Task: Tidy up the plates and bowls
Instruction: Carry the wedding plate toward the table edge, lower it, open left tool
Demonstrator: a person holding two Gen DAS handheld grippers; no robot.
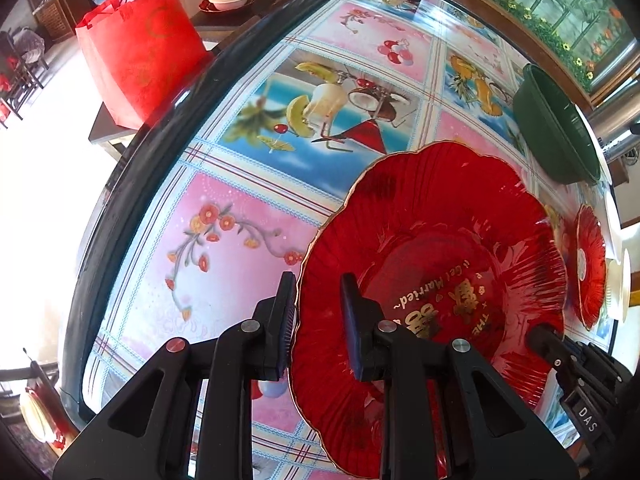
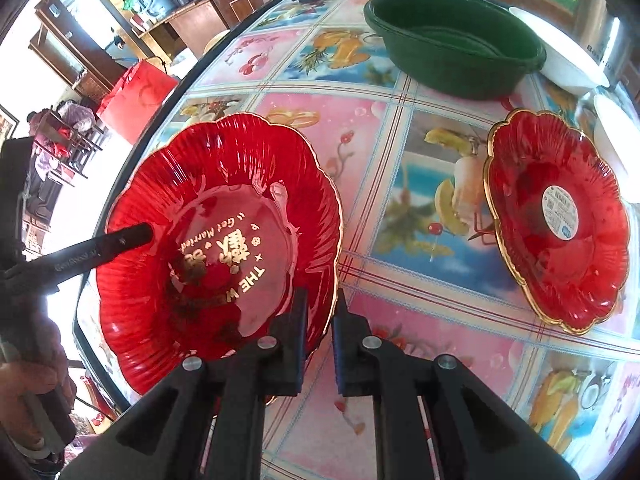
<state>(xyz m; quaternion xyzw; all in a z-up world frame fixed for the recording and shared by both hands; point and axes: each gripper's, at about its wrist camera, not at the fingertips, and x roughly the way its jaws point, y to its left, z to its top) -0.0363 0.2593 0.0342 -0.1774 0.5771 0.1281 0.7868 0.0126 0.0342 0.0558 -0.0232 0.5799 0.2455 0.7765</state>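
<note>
— What have your claws got?

— My left gripper (image 1: 318,322) pinches the near rim of the big red plate (image 1: 436,264), one finger outside the gold edge, the other on the ribbed inside. My right gripper (image 2: 322,334) is pressed onto the opposite rim of that same plate, jaws nearly together with the thin edge between them.

— Where does the plate sit?

— Low over the fruit-patterned table (image 2: 400,240), near its dark curved edge; I cannot tell whether it touches the cloth.

— Anything else nearby?

— A second red plate (image 2: 560,224) with a round sticker lies apart on the table, a green basin (image 2: 456,56) and a white bowl (image 2: 568,68) beyond it.
</note>
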